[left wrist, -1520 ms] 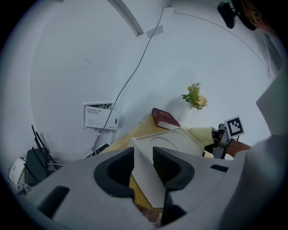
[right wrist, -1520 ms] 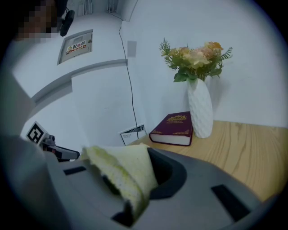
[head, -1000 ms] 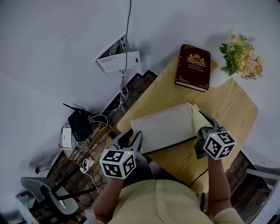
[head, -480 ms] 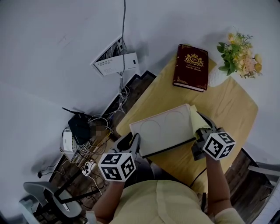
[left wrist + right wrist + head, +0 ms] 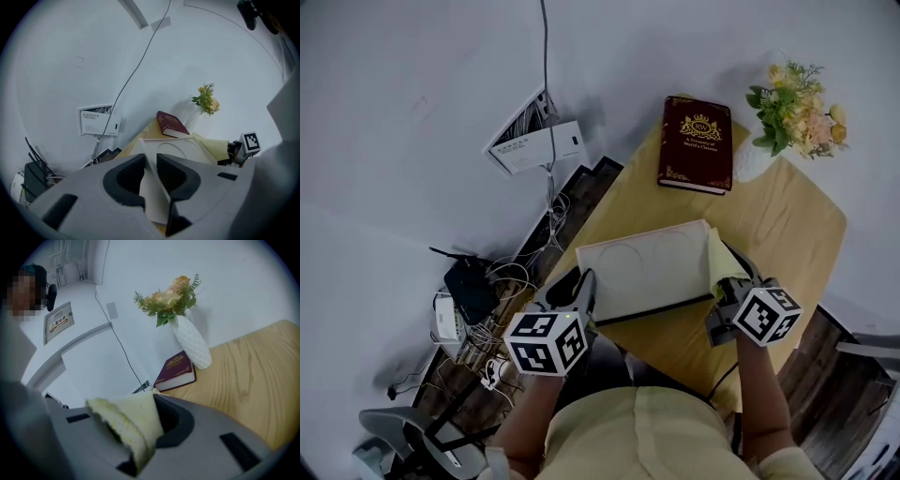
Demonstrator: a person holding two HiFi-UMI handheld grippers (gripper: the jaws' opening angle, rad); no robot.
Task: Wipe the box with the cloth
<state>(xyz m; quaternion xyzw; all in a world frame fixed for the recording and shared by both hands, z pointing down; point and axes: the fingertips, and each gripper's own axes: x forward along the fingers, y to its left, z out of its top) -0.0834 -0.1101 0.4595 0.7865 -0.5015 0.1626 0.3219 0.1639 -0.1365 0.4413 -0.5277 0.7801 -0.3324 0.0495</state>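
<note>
My left claw (image 5: 581,283) clamped the box's (image 5: 652,267) near edge, mid-frame on the table (image 5: 773,220). My right claw (image 5: 733,279) pinched the cloth (image 5: 719,260) at its right edge. Wiping seemed barely begun.

White wall (image 5: 412,75), dark wood floor (image 5: 586,187), wooden table (image 5: 787,225).

head view: high overhead, looking steeply down, far off | left gripper (image 5: 151,164) view: low, close behind its jaws, facing the book (image 5: 172,124) ahead | right gripper (image 5: 136,427) view: likewise close, facing the flowers (image 5: 171,298) ahead | shared by all three: book; flowers
</note>
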